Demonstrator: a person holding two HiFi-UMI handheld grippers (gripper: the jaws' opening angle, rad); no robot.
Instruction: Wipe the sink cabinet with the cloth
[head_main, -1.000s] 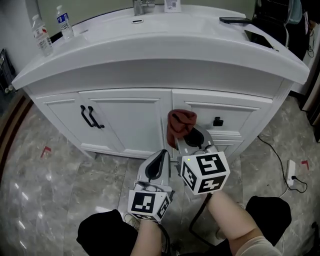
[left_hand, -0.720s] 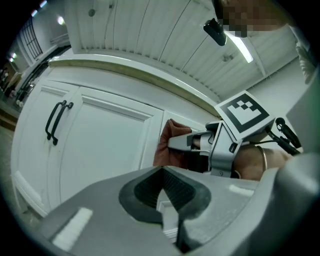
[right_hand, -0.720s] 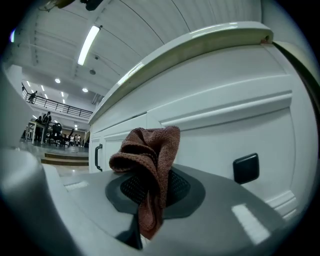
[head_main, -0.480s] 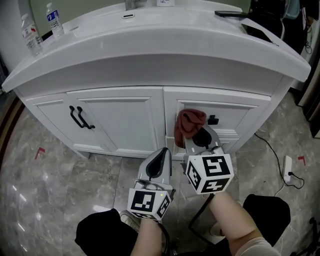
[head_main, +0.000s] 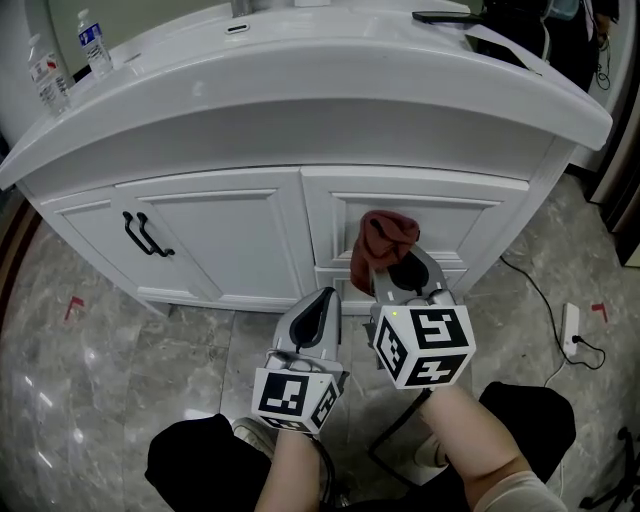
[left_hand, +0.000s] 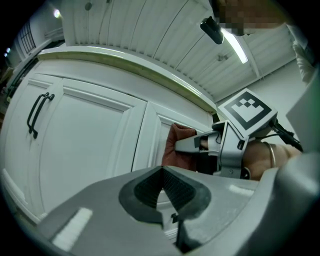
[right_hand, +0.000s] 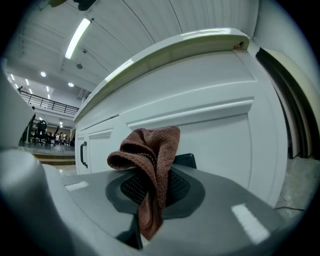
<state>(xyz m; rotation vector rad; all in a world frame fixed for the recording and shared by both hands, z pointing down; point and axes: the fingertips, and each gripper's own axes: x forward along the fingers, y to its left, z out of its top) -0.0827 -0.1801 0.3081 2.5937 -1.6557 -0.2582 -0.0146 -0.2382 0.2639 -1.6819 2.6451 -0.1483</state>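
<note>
Setting: grey, veined stone-look floor (head_main: 80, 340) under a white panelled sink cabinet (head_main: 220, 235) with a curved white countertop (head_main: 300, 85); I look steeply down on its front.
Far left: two clear plastic water bottles (head_main: 95, 42) stand on the countertop's left end, well apart from the work.
Left door: a pair of black bar handles (head_main: 147, 236) sits on it; they also show at the edge of the left gripper view (left_hand: 37, 114).
Left gripper (head_main: 318, 312): held low in front of the cabinet, just beside the other tool. Its own view shows the dark ribbed pads (left_hand: 150, 186) pressed together with nothing between them, so it carries nothing.
Cloth: the reddish-brown knitted cloth (head_main: 383, 245) is bunched at the white recessed drawer front (head_main: 440, 215), right of the centre stile. I cannot tell whether it is pressed on the panel or just short of it.
Right gripper (head_main: 395, 268): its jaws are clamped on a fold of the cloth (right_hand: 150, 165), with the bulk flopping over the top and a tail hanging below the pads.
Far right: a white power strip (head_main: 571, 325) with its cable lies on the floor, clear of my path.
Step in hand: I judge this as wiping the right drawer front, or the approach to it.
Next move: I need firm contact of the bunched part with the panel, then even strokes across it, keeping the hard jaw tips off the paint and the grip tight enough that the fold does not slip out.
</note>
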